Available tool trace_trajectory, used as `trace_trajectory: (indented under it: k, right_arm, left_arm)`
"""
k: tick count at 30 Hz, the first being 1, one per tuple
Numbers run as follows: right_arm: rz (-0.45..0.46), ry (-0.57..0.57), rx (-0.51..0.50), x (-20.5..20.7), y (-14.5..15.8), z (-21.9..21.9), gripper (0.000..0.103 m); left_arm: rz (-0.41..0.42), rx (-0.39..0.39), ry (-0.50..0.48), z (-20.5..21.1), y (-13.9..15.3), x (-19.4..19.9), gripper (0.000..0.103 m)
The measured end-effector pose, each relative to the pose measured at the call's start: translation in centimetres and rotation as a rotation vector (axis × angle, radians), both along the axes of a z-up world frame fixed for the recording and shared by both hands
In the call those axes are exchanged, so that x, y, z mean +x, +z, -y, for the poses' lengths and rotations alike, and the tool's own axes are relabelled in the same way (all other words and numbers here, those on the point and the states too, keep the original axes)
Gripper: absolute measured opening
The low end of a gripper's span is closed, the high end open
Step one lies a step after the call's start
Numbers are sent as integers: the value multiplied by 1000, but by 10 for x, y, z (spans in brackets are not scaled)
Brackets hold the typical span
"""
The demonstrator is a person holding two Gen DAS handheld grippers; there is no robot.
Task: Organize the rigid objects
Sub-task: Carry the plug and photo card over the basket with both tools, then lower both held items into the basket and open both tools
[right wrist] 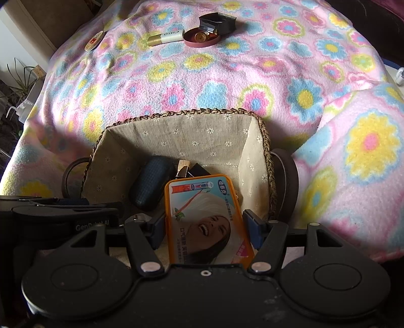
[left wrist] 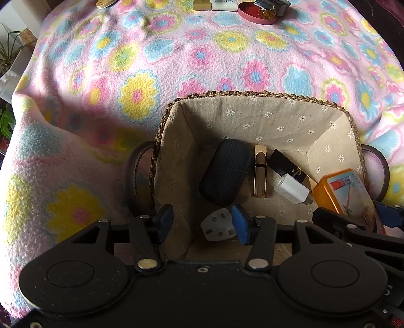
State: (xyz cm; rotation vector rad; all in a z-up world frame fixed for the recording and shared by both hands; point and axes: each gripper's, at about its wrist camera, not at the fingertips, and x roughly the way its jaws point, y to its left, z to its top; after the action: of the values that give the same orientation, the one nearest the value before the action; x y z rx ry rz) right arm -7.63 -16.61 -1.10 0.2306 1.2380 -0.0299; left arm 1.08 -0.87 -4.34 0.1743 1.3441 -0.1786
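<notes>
A woven basket (left wrist: 252, 93) with a daisy-print cloth lining sits on the flowered blanket. On its floor lie a dark blue case (left wrist: 226, 171), a gold lipstick (left wrist: 260, 171), a black lipstick box (left wrist: 285, 164) and a white charger (left wrist: 291, 188). A grey three-pin plug (left wrist: 218, 227) lies on the basket floor between my left gripper's fingers. That left gripper (left wrist: 202, 224) is open, and its left pad stands clear of the plug. My right gripper (right wrist: 205, 230) is shut on an orange tin (right wrist: 202, 217) with a printed lid, held over the right side of the basket (right wrist: 189, 112).
At the far edge of the blanket lie a white-and-gold tube (right wrist: 166, 36), a round red dish (right wrist: 200, 37) with a gold item in it, a black box (right wrist: 217, 21) and a small oval tin (right wrist: 94, 41). A potted plant (right wrist: 22, 80) stands off the blanket's left edge.
</notes>
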Motion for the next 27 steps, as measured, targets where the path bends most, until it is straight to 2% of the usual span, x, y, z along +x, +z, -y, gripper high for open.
trace_trajectory:
  k: [16, 20, 27]
  right_arm:
    - [-3, -4, 3, 0, 0, 0, 64]
    - [-3, -3, 4, 0, 0, 0, 64]
    - [-3, -4, 9, -1, -1, 1, 65]
  left_arm:
    - [-3, 3, -2, -1, 0, 0, 51]
    - [-2, 4, 2, -2, -1, 0, 56]
    - [-5, 8, 4, -1, -1, 0, 57]
